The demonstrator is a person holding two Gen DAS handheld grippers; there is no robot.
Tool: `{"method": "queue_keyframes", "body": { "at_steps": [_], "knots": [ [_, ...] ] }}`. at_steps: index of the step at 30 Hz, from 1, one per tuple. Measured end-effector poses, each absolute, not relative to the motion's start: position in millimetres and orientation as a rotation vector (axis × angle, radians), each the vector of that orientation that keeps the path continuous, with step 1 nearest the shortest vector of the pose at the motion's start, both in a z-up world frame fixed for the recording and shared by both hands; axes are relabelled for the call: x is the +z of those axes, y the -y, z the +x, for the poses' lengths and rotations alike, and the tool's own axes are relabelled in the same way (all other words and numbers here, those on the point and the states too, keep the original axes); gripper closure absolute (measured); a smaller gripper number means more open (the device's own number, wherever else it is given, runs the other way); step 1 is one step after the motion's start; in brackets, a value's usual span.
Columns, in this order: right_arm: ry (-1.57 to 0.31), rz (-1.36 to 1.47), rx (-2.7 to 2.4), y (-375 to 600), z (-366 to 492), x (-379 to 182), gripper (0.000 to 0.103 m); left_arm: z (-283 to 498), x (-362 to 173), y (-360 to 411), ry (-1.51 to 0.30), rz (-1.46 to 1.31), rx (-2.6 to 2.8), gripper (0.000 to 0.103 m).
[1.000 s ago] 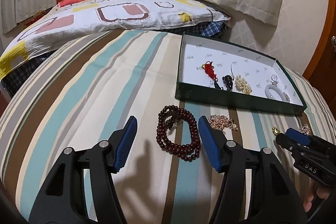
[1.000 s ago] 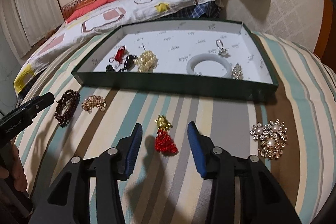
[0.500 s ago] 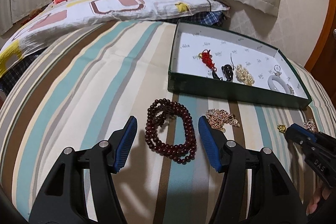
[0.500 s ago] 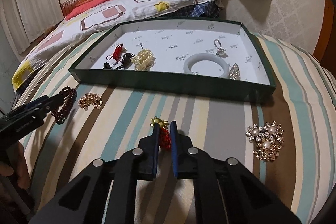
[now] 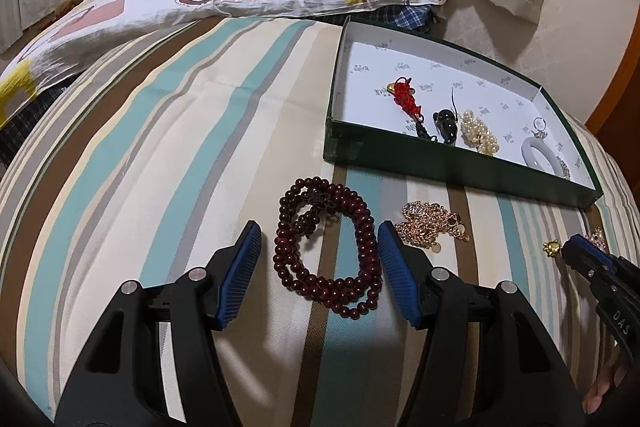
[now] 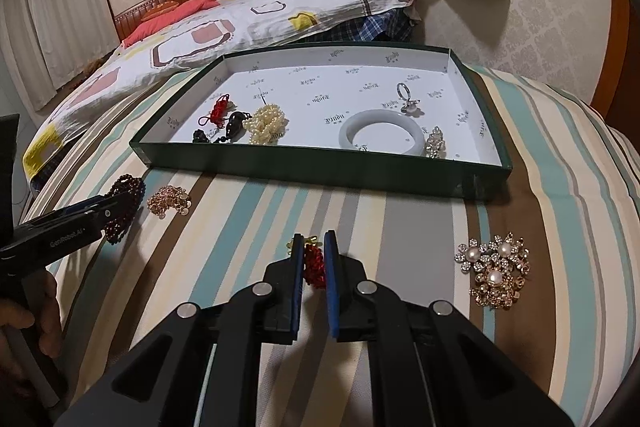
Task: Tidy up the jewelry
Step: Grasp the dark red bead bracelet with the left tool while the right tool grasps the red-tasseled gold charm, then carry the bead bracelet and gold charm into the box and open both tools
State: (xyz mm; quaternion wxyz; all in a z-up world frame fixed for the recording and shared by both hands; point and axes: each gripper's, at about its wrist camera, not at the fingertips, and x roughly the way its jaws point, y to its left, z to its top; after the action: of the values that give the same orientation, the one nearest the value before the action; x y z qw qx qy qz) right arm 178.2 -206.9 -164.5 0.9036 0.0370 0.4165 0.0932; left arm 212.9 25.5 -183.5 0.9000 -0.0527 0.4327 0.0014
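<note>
Left wrist view: left gripper (image 5: 318,273) jaws spread wide, straddling the dark red bead bracelet (image 5: 326,247) on the striped bedspread (image 5: 160,147), not touching it as far as I can tell. Gold chain (image 5: 430,229) lies just beside the right blue pad. Green box (image 5: 460,169) sits beyond, already holding a red knot charm (image 5: 406,97), a black pendant (image 5: 446,121), a pearl cluster (image 5: 478,137) and a pale bangle (image 5: 540,157). Right gripper comes in at the right edge, "DAS" readable on its body.

Risk: the bracelet is a loose multi-loop pile; a pinch could catch only one strand, so the rest dangles or snags the gold chain.

Right wrist view: right gripper (image 6: 314,263) pinched nearly closed on a small red tassel charm (image 6: 314,261) with a gold top, sitting at bedspread level. Pearl flower brooch (image 6: 494,273) lies apart on the right. Left gripper at left edge reads "GenRobot.AI". Box lining has a small repeated printed logo, too small to read.

Risk: the grip is on soft tassel threads, which could slip out during transfer; the box wall could clip the hanging charm if it is carried low.
</note>
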Motion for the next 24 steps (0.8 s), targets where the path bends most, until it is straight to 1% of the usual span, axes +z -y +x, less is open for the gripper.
{"method": "queue_keyframes", "body": {
  "at_steps": [1, 2, 3, 4, 5, 6, 7, 8, 24],
  "knots": [
    [-0.859, 0.079, 0.193, 207.6, 177.9, -164.4, 0.092, 212.7, -183.4, -24.7, -0.897, -0.102, 0.004, 0.048],
    [-0.857, 0.081, 0.192, 207.8, 177.8, -164.2, 0.092, 212.5, -182.9, -24.0, -0.895, -0.097, -0.002, 0.055],
    [-0.854, 0.083, 0.192, 208.1, 177.6, -163.8, 0.092, 212.2, -182.3, -23.3, -0.895, -0.093, -0.008, 0.057],
    [-0.851, 0.086, 0.192, 208.4, 177.5, -163.2, 0.092, 211.9, -181.9, -22.3, -0.893, -0.091, -0.017, 0.065],
    [-0.849, 0.088, 0.192, 208.7, 177.1, -162.8, 0.092, 212.3, -182.3, -21.0, -0.892, -0.091, -0.028, 0.076],
    [-0.848, 0.089, 0.192, 208.7, 177.0, -162.6, 0.092, 212.3, -182.4, -19.6, -0.892, -0.087, -0.038, 0.081],
    [-0.843, 0.092, 0.192, 208.9, 176.7, -162.0, 0.092, 212.1, -182.4, -18.2, -0.891, -0.081, -0.042, 0.088],
    [-0.838, 0.094, 0.191, 209.4, 176.0, -161.3, 0.092, 211.4, -181.9, -16.6, -0.887, -0.076, -0.047, 0.092],
    [-0.763, 0.117, 0.172, 216.6, 166.0, -147.6, 0.093, 200.5, -169.4, -12.1, -0.796, -0.048, -0.045, 0.093]
  ]
}}
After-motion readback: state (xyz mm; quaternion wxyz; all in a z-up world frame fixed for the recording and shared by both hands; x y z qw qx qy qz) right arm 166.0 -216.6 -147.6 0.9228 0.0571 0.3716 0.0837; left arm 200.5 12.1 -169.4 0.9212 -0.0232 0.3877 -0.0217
